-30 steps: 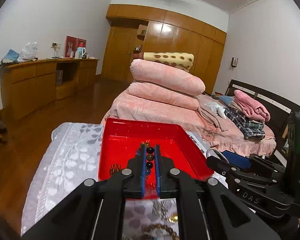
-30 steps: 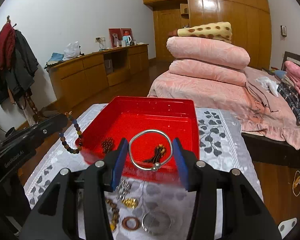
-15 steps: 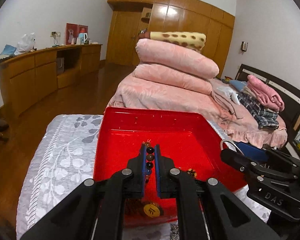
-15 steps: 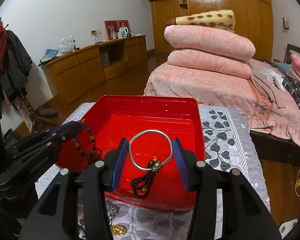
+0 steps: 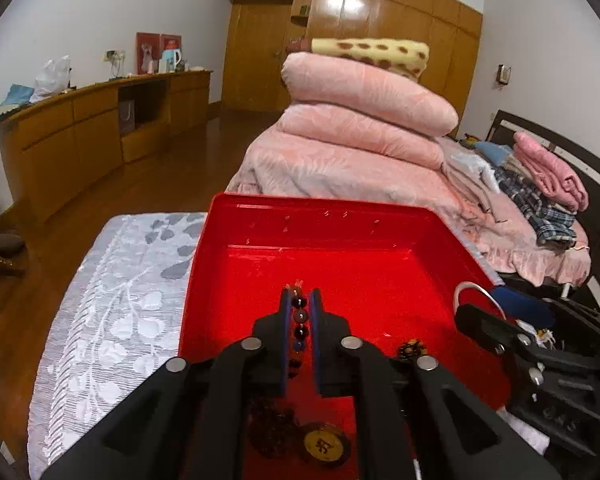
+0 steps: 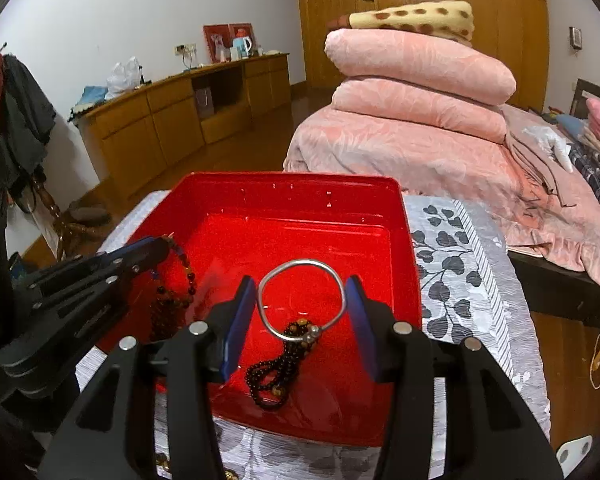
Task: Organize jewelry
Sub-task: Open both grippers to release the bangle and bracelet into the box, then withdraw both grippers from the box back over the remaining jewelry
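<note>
A red tray (image 5: 340, 236) (image 6: 292, 196) sits on the patterned tablecloth. My left gripper (image 5: 299, 300) is shut on a multicoloured bead bracelet (image 5: 299, 326) and holds it over the tray's near left part; the bracelet hangs down into the tray in the right wrist view (image 6: 180, 276). My right gripper (image 6: 302, 292) is shut on a silver bangle (image 6: 300, 264) above the tray's near middle. A dark bead bracelet (image 6: 278, 368) lies in the tray under the bangle. A brown bead piece and a gold disc (image 5: 324, 446) lie under my left gripper.
The grey leaf-patterned tablecloth (image 5: 112, 320) (image 6: 460, 280) covers the table around the tray. A bed with stacked pink quilts (image 5: 360, 120) stands just behind the table. A wooden sideboard (image 5: 80, 136) runs along the left wall. Loose jewellery lies on the cloth in front of the tray (image 6: 162, 460).
Both grippers have moved forward over the red tray, each still holding its piece. The beaded bracelet now dangles inside the tray. The loose jewellery on the cloth has dropped out of view below.
</note>
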A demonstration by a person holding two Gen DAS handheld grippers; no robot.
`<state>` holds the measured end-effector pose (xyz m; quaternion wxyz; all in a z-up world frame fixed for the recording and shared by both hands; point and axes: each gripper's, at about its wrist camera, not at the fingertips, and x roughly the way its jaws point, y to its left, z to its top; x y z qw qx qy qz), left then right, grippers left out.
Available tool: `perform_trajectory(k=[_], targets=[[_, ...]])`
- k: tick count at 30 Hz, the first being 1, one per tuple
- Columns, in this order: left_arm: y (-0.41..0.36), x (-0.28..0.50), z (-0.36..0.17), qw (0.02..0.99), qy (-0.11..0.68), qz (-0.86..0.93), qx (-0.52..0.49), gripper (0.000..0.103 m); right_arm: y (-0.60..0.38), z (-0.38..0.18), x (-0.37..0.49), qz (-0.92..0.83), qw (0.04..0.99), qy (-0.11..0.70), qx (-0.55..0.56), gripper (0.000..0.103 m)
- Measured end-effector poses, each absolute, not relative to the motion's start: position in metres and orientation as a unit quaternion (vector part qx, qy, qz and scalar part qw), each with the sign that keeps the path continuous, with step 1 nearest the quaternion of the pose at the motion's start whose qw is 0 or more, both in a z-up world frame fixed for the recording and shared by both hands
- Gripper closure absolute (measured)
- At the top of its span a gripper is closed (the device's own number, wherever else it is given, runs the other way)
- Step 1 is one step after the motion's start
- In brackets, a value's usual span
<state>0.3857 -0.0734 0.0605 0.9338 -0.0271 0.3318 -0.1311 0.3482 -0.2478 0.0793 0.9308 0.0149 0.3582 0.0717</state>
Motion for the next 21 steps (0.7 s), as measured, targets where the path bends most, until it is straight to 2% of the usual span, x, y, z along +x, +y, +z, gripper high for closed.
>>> perform_trajectory(k=[2, 6, 7, 9, 14, 17, 21], targets=[[-0.072, 0.386, 0.058, 0.934, 0.333, -0.124, -0.028, 0.051, -0.248, 0.079, 0.348, 0.068, 0.932, 0.357, 0.016, 0.044], [-0.067, 0.379, 0.062, 0.939, 0.319, -0.124, -0.028, 0.040, -0.257, 0.079, 0.344, 0.061, 0.935, 0.349, 0.032, 0.042], [-0.065, 0.376, 0.064, 0.941, 0.313, -0.122, -0.028, 0.032, -0.261, 0.080, 0.341, 0.059, 0.936, 0.344, 0.039, 0.040], [-0.061, 0.370, 0.069, 0.943, 0.309, -0.120, -0.026, 0.027, -0.267, 0.081, 0.334, 0.053, 0.939, 0.336, 0.047, 0.033], [-0.044, 0.340, 0.086, 0.953, 0.282, -0.104, -0.027, 0.013, -0.278, 0.086, 0.314, 0.040, 0.944, 0.324, 0.057, 0.024], [-0.035, 0.321, 0.090, 0.959, 0.272, -0.083, -0.021, 0.007, -0.280, 0.085, 0.298, 0.036, 0.944, 0.324, 0.054, 0.014], [-0.023, 0.294, 0.085, 0.962, 0.267, -0.055, -0.005, 0.006, -0.275, 0.082, 0.273, 0.036, 0.943, 0.330, 0.039, 0.009]])
